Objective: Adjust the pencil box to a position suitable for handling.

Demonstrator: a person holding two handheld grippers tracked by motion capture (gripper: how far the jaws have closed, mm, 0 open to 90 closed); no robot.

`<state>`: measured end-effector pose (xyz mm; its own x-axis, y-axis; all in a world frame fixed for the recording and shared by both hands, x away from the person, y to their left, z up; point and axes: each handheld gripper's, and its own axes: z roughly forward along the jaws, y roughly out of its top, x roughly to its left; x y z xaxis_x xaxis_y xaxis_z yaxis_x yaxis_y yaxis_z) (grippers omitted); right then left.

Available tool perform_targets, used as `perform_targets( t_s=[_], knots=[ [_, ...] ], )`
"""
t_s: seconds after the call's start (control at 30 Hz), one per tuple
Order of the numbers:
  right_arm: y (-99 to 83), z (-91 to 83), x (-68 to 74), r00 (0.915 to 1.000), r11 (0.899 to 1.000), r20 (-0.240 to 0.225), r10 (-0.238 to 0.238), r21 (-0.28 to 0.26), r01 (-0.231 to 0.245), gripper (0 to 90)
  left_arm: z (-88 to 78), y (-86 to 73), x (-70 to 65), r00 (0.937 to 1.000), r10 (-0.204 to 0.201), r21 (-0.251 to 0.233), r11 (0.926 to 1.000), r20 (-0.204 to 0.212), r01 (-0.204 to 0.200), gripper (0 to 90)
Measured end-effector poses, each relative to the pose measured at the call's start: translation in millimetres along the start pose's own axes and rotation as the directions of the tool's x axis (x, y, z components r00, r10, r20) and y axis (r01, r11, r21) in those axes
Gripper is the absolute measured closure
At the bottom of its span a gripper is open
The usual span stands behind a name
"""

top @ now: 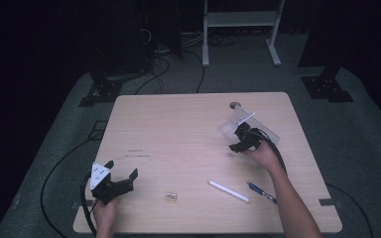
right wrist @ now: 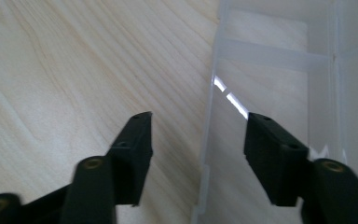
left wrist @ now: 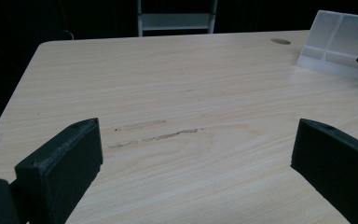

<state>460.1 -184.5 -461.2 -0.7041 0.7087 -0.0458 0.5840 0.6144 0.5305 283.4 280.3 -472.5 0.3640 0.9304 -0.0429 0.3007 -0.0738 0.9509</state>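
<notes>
- High view: the right gripper is seen at the near-left edge of the clear plastic organiser box, which sits far right on the table, just short of the round cable hole. The box's long axis runs diagonally, from the far-left corner toward the near right. The right hand is far nearer to it; the left gripper is parked at the near-left corner, well apart from the box.
- High view, rest: a white pen, a blue pen and a small metal clip lie near the front edge, untouched.
- Left gripper view: jaws are held wide apart, nothing between them, only bare table with scuff marks. The box is seen far off at upper right.
- Right gripper view: the box's side wall is straddled, with one jaw outside over the table and one inside over a compartment. Jaws are partly open; no pad contact on the wall is visible yet. Judged: a pinch on that wall is the coming move, needing further closing.
</notes>
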Motion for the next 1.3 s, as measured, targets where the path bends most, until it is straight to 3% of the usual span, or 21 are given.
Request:
perform_targets(
  t_s=[0.2,0.57,0.77,0.83,1.07,1.17,1.3],
  knots=[
    [-3.3,-1.4,-4.5,0.9997,1.000,0.014,-0.018,-0.006,0.018,62.7,-0.2,-0.6,2.3,0.9994,-0.032,-0.004,0.9995,0.008,0.032,1.1],
    [-7.4,1.9,-8.8,0.9997,0.999,-0.003,-0.023,0.024,0.023,72.3,-0.5,-1.7,5.0,0.9980,-0.062,-0.009,0.9980,0.011,0.062,1.1],
    [-11.3,5.1,-10.4,0.9997,1.000,-0.023,-0.011,0.012,0.011,77.8,0.0,-2.2,5.5,0.9977,-0.067,-0.007,0.9978,0.010,0.067,1.1],
    [-12.2,5.1,-10.7,0.9994,1.000,-0.028,-0.022,0.004,0.022,84.3,-0.4,-2.3,6.2,0.9971,-0.074,-0.009,0.9972,0.015,0.074,1.1],
    [-13.9,4.3,-10.5,0.9984,0.999,-0.029,-0.049,-0.004,0.049,86.2,-0.5,-2.5,7.1,0.9966,-0.080,-0.010,0.9967,0.018,0.080,1.1],
    [-15.0,2.7,-11.6,0.9980,0.999,-0.048,-0.041,-0.024,0.040,86.6,-1.1,-2.4,7.5,0.9960,-0.087,-0.017,0.9960,0.019,0.087,1.1],
    [-14.6,-2.5,-12.2,0.9960,0.998,-0.061,-0.065,-0.016,0.064,86.6,-1.5,-2.8,8.5,0.9954,-0.093,-0.014,0.9956,0.023,0.093,1.1]
  ],
)
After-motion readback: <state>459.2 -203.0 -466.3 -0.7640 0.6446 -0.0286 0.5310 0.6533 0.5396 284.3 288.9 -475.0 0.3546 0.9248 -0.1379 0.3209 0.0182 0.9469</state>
